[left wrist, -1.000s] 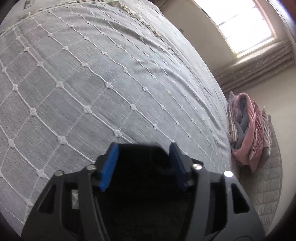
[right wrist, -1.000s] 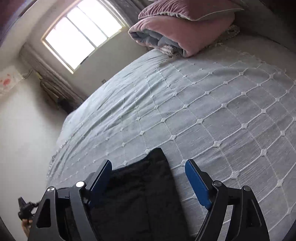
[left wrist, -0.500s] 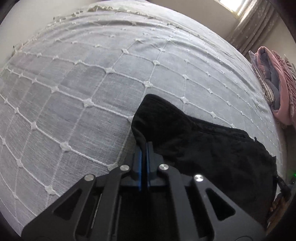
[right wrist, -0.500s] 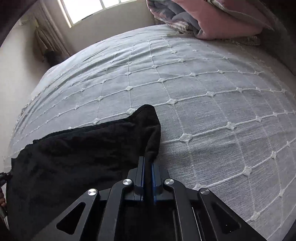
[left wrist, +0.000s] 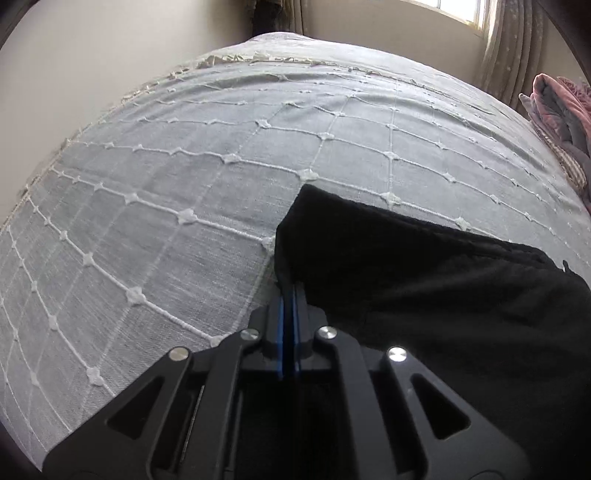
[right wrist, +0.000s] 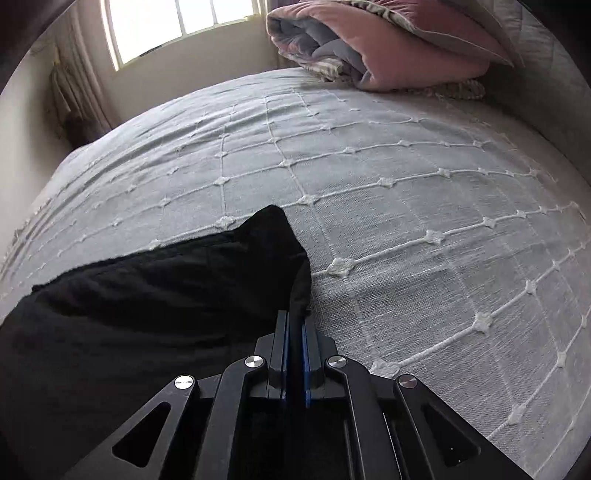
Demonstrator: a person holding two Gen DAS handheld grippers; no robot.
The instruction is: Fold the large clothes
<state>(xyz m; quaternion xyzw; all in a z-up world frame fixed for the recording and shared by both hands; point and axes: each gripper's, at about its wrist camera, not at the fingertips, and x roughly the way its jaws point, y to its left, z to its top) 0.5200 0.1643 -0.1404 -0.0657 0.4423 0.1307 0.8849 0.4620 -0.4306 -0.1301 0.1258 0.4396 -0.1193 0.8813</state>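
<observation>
Black garment (left wrist: 443, 295) cut off at frame edge

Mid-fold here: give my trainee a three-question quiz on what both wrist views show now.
1. True or false: both grippers are shut on the black garment.
2. What covers the bed? A) grey bedspread with stitched diamond grid B) striped sheet C) bare mattress
3. What lies folded at the bed's far end, near the window?

Key: 1 true: left gripper and right gripper each pinch a corner. 2 A, bedspread. 3 pink and grey quilt.
</observation>
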